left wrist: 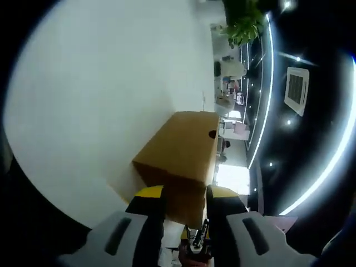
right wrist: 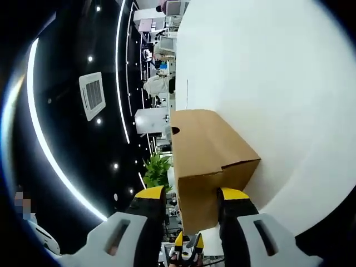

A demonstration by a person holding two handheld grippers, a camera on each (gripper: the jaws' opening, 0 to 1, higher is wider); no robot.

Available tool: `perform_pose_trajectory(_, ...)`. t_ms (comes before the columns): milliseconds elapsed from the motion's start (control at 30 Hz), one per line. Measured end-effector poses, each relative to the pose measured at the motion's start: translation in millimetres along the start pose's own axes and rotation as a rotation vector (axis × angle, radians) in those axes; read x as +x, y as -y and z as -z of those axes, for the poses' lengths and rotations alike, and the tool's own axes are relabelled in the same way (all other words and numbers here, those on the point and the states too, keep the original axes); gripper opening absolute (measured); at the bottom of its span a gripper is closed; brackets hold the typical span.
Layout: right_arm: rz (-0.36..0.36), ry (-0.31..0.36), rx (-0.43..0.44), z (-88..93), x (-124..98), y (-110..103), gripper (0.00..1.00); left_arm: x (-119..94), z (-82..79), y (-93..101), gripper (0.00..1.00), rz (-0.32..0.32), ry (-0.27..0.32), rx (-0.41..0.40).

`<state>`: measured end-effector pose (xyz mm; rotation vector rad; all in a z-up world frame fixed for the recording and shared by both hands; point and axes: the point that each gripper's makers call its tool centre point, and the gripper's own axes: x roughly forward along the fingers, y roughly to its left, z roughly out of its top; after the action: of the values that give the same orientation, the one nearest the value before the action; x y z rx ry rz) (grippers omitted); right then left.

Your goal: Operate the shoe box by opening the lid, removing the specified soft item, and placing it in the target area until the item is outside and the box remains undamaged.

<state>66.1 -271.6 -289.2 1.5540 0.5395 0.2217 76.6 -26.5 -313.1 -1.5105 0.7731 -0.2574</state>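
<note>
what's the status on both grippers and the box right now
Left gripper clamped on one end of the brown cardboard shoe box. Right gripper clamped on the other end. Lid closed, soft item not out. White table under it, nothing blocking.

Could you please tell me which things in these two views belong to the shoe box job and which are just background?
Job:
- shoe box, lid closed
- left gripper, jaws on either side of the box
- right gripper, likewise
- white table

Background:
- potted plant
- ceiling vent
</note>
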Motion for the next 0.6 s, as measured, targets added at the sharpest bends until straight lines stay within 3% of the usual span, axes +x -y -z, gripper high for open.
perform_pose_trajectory(167,0.048,-0.008,-0.03,5.8,2,5,0.29,1,0.1,1.1,0.27,0.005,0.001,0.01)
perform_pose_trajectory(333,0.026,0.007,-0.029,4.5,1,5,0.28,4,-4.2,-4.4,0.27,-0.011,-0.014,0.074)
perform_pose_trajectory(600,0.0,0.026,-0.02,15.8,0,-7,0.27,4,0.7,-1.5,0.27,0.015,-0.026,0.087)
